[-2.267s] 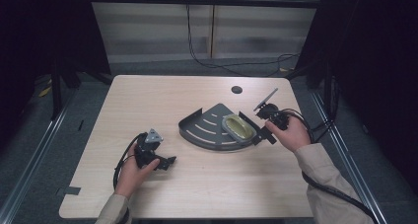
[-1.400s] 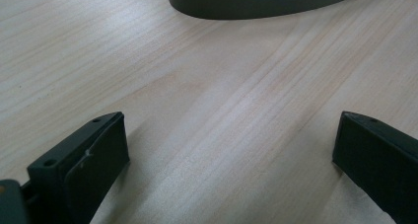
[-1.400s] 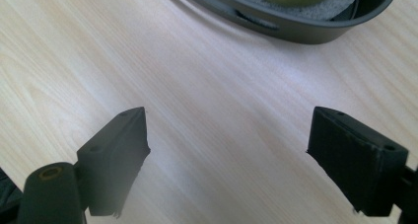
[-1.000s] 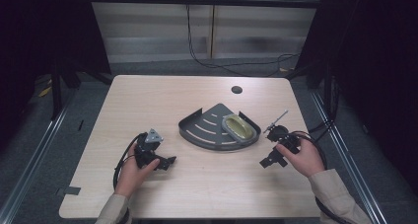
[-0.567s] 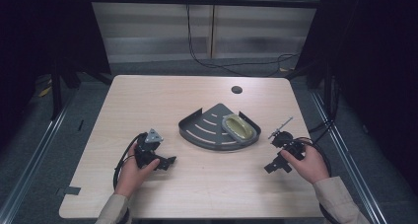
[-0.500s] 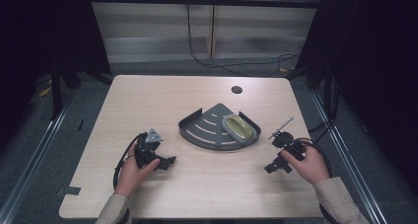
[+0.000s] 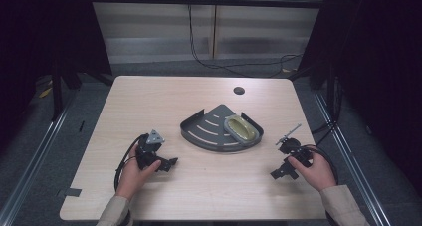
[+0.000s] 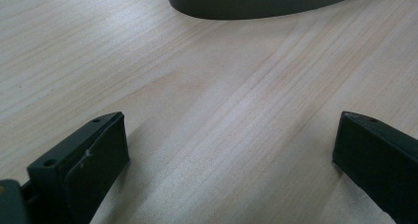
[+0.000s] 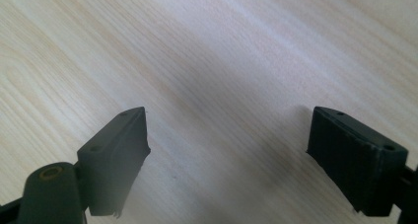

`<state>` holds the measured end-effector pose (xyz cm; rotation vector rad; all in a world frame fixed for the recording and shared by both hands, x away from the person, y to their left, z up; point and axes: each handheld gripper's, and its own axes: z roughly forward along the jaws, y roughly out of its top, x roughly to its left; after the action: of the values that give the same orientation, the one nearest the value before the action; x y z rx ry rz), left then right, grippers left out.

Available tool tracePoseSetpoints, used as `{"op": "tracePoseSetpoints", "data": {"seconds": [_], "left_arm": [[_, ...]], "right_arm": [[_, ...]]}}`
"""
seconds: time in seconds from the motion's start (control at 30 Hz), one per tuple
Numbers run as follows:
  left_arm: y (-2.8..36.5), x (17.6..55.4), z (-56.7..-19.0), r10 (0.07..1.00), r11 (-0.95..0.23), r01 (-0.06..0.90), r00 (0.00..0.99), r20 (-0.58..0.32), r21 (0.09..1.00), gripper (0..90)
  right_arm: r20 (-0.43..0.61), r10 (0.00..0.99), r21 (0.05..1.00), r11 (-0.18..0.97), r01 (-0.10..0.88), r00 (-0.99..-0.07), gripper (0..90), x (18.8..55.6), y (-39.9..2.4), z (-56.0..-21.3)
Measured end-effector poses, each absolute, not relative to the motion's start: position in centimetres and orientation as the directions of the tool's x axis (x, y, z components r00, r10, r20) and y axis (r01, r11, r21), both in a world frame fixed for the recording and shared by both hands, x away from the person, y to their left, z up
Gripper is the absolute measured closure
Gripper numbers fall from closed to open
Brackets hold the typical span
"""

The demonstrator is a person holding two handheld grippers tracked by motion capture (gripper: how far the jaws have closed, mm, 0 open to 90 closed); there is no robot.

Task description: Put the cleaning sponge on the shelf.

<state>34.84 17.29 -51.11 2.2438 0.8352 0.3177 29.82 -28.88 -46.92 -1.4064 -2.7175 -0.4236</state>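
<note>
Soap dish (image 7: 243, 129): in dark corner tray (image 7: 209, 131), centre, set down | left gripper (image 7: 169, 165), right gripper (image 7: 278, 174): jaws apart, empty, parked near table (image 7: 149, 96) edge, clear of tray.

The pale wooden table (image 7: 199, 96) carries a small dark round hole (image 7: 239, 90) near its far edge (right of the middle). Beyond the table's far edge, black cables (image 7: 234, 66) trail over the grey floor, and a metal rail (image 7: 30, 161) runs along the table's left side.
</note>
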Motion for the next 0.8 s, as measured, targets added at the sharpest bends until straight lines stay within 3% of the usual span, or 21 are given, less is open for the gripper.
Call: {"op": "tracePoseSetpoints", "data": {"seconds": [0.43,0.8], "left_arm": [[17.3,34.8,-51.1,0.647,-0.542,0.473,0.762,-0.014,0.695,0.0],[17.3,34.8,-51.1,0.649,-0.538,0.474,0.76,-0.016,0.697,0.0]], "right_arm": [[0.164,0.79,0.275,0.539,0.797,-0.591,14.8,28.7,-30.0,-47.5],[0.112,0.767,0.381,0.553,0.741,-0.631,13.9,27.2,-30.9,-48.1]]}}
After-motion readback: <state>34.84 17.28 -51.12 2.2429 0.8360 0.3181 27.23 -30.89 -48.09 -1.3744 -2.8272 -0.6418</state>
